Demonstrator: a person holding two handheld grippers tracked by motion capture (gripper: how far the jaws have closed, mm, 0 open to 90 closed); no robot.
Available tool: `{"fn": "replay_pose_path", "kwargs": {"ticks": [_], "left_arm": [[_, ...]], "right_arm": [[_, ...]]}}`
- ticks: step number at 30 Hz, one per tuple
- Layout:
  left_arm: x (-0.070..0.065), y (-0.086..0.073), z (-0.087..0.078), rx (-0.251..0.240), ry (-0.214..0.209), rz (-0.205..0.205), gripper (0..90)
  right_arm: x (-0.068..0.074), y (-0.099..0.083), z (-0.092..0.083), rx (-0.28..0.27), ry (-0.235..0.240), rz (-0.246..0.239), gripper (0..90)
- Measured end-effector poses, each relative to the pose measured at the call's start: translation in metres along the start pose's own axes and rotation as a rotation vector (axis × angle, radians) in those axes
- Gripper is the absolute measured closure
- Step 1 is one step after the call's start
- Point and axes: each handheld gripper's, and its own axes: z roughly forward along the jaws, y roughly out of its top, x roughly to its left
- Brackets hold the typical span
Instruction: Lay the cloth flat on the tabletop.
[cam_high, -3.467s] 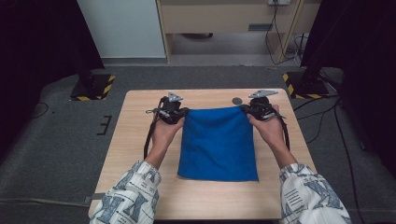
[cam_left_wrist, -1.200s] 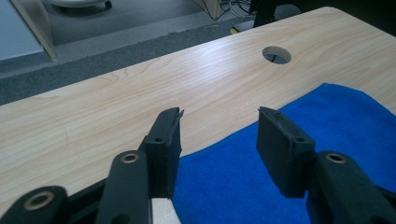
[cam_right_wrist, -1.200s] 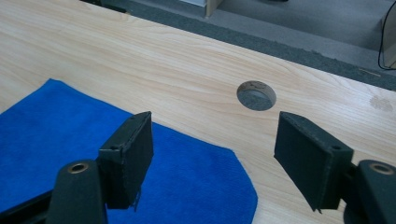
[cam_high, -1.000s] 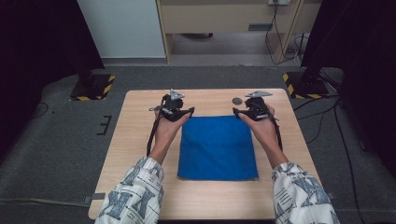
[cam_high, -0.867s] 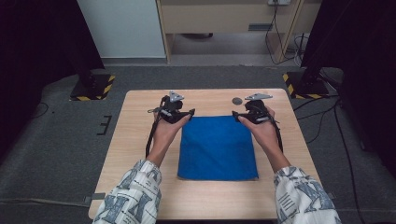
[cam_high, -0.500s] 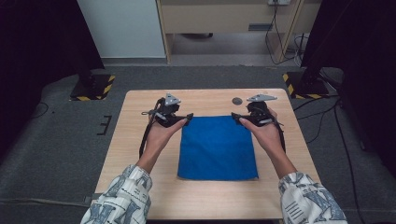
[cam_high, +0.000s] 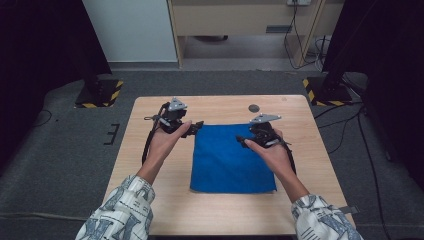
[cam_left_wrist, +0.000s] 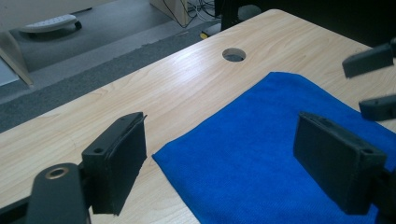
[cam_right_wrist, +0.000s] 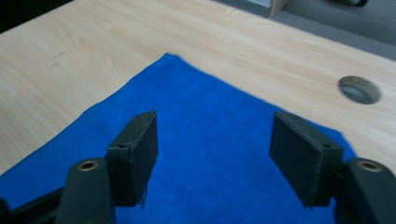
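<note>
A blue cloth (cam_high: 231, 159) lies flat on the wooden table (cam_high: 310, 150). My left gripper (cam_high: 196, 125) hovers at the cloth's far left corner. In the left gripper view, the left gripper (cam_left_wrist: 220, 119) is open; its jaws have just been opening, with nothing pressed between them and the cloth (cam_left_wrist: 261, 158) corner below. My right gripper (cam_high: 244, 140) hangs over the far right part of the cloth. In the right gripper view, the right gripper (cam_right_wrist: 215, 119) is open above the cloth (cam_right_wrist: 187, 84); its jaws have just been closing a little, gripping nothing.
A round cable hole (cam_high: 254, 107) sits in the tabletop just beyond the cloth. Bare wood borders the cloth on the left, right and near sides. Dark stands with striped bases (cam_high: 100, 92) flank the table on the grey floor.
The cloth's far edge has settled flat, a little nearer than before. The right gripper has moved inward and back over the cloth. The left gripper has drawn slightly left and up.
</note>
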Motion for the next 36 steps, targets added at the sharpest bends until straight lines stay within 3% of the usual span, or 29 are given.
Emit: {"fn": "replay_pose_path", "kwargs": {"ticks": [5,14,23,29,36], "left_arm": [[0.002,-0.003,0.002,-0.01,-0.024,0.011,13.8],[0.012,-0.005,0.008,-0.011,-0.052,-0.004,13.0],[0.015,-0.012,0.02,0.023,-0.075,0.014,13.0],[0.02,-0.016,0.022,0.031,-0.076,0.009,13.0],[0.027,-0.032,0.009,0.032,-0.044,-0.011,12.8]], "right_arm": [[0.015,-0.006,0.008,0.013,0.036,-0.025,42.6],[0.042,-0.013,0.016,0.029,0.116,-0.048,53.1],[0.086,-0.023,0.027,0.043,0.221,-0.085,60.1],[0.112,-0.03,0.034,0.05,0.262,-0.091,62.7],[0.135,-0.038,0.044,0.07,0.29,-0.113,67.4]]}}
